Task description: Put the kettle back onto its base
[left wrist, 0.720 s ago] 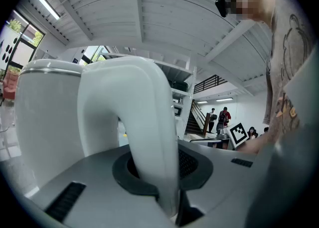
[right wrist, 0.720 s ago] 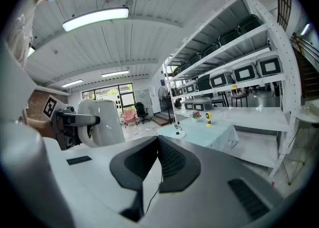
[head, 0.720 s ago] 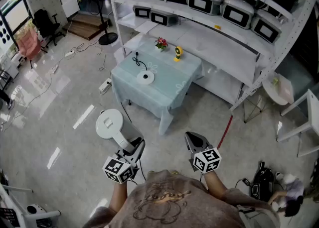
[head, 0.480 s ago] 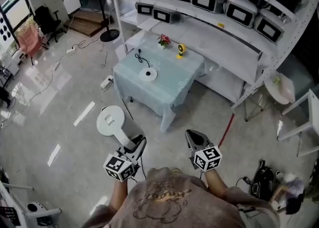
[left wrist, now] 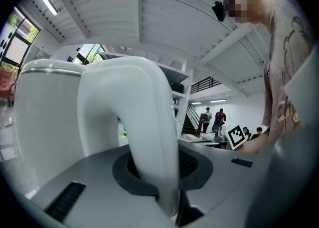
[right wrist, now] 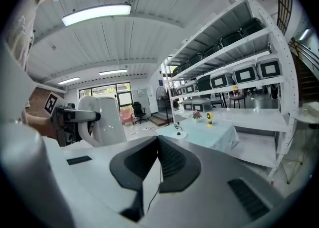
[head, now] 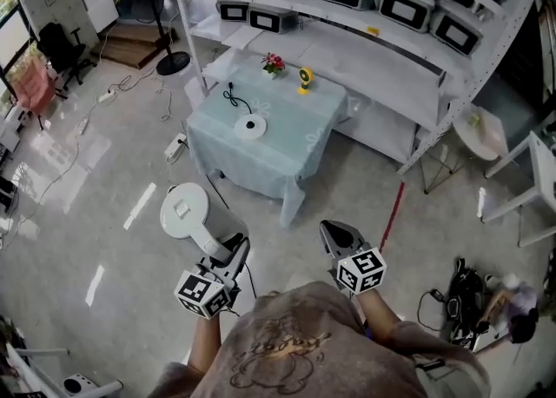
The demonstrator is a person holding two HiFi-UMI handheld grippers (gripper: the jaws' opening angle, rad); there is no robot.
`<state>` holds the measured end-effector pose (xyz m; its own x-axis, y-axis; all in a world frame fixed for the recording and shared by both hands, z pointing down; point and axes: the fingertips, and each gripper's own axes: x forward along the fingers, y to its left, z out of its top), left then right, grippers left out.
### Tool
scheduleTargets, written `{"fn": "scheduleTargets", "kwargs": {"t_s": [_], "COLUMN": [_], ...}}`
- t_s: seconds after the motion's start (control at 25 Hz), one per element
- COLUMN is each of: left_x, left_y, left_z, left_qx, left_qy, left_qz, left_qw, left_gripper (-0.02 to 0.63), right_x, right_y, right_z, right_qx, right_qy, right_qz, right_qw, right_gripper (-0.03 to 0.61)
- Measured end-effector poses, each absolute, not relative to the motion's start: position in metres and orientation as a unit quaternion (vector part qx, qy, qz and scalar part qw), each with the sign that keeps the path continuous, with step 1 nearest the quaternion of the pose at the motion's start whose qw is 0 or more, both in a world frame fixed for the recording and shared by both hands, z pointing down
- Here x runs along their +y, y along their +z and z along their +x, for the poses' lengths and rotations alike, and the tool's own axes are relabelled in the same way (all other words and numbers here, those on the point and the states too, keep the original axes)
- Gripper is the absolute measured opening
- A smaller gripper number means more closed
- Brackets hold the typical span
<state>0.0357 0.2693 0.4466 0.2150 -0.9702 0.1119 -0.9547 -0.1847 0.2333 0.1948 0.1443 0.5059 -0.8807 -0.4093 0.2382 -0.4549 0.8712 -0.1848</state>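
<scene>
You hold the white plastic kettle (head: pixel 184 211) by its handle in your left gripper's (head: pixel 233 253) jaws, above the glossy grey floor (head: pixel 104 179). At twelve o'clock, the blue-draped bench (head: pixel 287 149) carries the round white base (head: pixel 250 126), before white shelving (head: pixel 382 53). Your right gripper's (head: pixel 334 235) jaws are closed, empty.

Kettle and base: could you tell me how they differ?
The kettle hangs over the floor, gripped by its handle in the left gripper; the base lies on the table. The kettle is tall; the base is a flat disc with a black cord. Both are white.
</scene>
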Motion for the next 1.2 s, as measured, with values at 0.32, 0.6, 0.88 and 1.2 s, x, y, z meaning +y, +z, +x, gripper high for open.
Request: {"fn": "scheduleTargets", "kwargs": {"t_s": [0.32, 0.6, 0.88, 1.2], "left_x": [0.249, 0.207, 0.138, 0.047], "left_y": [0.449, 0.459, 0.456, 0.438], "left_z": [0.010, -0.020, -0.061, -0.102], "left_qx": [-0.613, -0.614, -0.614, -0.619], "left_qy": [-0.024, -0.024, -0.022, -0.025], "left_qz": [0.781, 0.780, 0.781, 0.777], "left_qw": [0.118, 0.119, 0.115, 0.110], "left_gripper": [0.077, 0.077, 0.077, 0.077], "right_x": [0.133, 0.091, 0.024, -0.066], "right_y": [0.508, 0.515, 0.511, 0.496], "right_z": [0.172, 0.140, 0.098, 0.059], "right_qx": [-0.958, -0.959, -0.958, -0.959], "right_qy": [0.119, 0.121, 0.128, 0.132], "right_qz": [0.240, 0.238, 0.240, 0.241], "right_qw": [0.101, 0.095, 0.086, 0.074], "right_gripper": [0.002, 0.002, 0.002, 0.002]}}
